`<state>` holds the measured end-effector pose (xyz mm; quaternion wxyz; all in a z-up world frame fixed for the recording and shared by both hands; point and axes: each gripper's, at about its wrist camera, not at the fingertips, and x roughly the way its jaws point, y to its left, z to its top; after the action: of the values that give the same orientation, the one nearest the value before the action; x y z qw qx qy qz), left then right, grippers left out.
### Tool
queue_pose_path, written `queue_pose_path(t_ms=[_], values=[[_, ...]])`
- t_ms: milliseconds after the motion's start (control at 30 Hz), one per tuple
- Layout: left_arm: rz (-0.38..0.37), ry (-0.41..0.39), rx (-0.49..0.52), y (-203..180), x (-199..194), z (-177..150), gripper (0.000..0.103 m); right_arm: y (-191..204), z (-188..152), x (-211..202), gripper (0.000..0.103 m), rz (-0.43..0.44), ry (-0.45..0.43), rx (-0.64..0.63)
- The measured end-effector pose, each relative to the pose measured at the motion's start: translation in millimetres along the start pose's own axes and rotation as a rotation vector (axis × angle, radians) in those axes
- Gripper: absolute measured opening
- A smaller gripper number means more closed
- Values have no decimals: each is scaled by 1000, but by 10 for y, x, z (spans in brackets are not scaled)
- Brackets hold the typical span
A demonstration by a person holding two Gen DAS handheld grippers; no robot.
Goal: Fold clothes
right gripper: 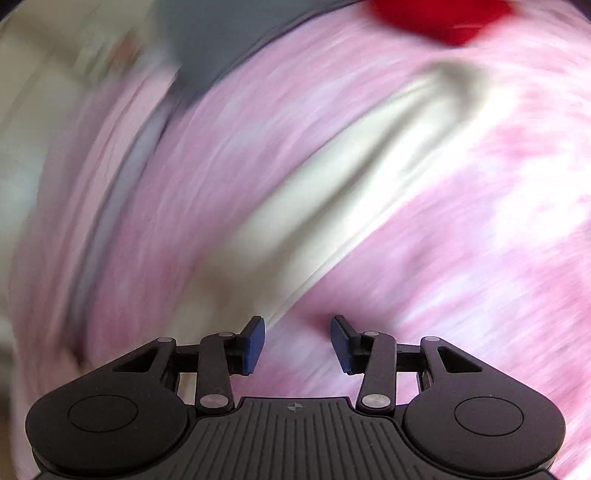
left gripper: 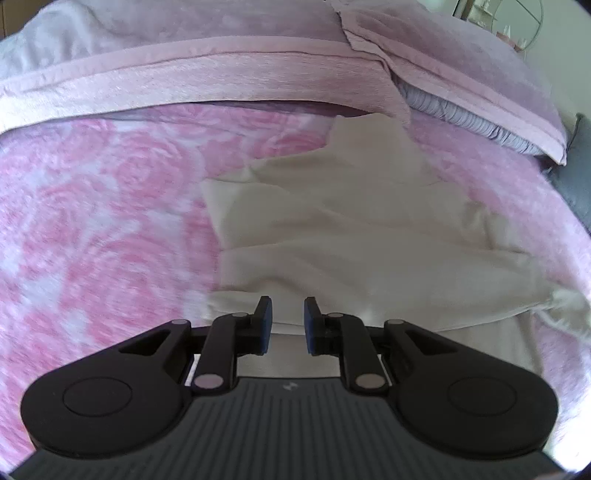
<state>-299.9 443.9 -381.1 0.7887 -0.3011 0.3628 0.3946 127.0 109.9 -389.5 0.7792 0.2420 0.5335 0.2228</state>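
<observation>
A cream-white garment (left gripper: 351, 229) lies crumpled in loose folds on a pink rose-patterned blanket (left gripper: 92, 221). My left gripper (left gripper: 288, 317) hangs just above the garment's near edge; a narrow gap shows between its blue pads and no cloth is pinched, so it is open. The right wrist view is smeared by motion. There my right gripper (right gripper: 298, 336) is open with nothing between its fingers, over the pink blanket (right gripper: 461, 240) just beside the garment's edge. The garment (right gripper: 332, 177) runs there as a pale diagonal band up to the right.
A folded plain pink blanket (left gripper: 184, 74) lies across the far side of the bed. A pillow with a lilac ruffled edge (left gripper: 461, 114) sits far right under a pink cover. A grey cushion (left gripper: 580, 177) is at the right edge. A blurred red thing (right gripper: 443, 18) lies beyond the garment.
</observation>
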Motion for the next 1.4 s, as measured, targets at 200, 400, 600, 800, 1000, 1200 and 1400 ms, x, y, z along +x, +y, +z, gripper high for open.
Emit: queue_pose_path(t_ms=[200,400,600,800,1000,1200,1400], values=[[-40,6,-95,-91,132,48,13,-681,595,-200,43,22,-171,275],[-42,22,-224,2,240,98,14,-862,772,-98,42,70,-182,355],[-49,23,-288,132,147,62,14,-437,779,-92,3,-150,-185,41],[-82,18,-326,359,-47,-12,14,1232,47,-227,2,-34,-246,-592],[-103,-29,-420,824,-370,-96,14,2739,-1953,-597,3,404,-151,-1113],[-35,-32,-473,1348,-534,-249,14,3047,-3893,-400,51,479,216,-1422],[-111,9,-488,1331,-437,-347,17,2537,-4193,-191,55,258,384,-1525]])
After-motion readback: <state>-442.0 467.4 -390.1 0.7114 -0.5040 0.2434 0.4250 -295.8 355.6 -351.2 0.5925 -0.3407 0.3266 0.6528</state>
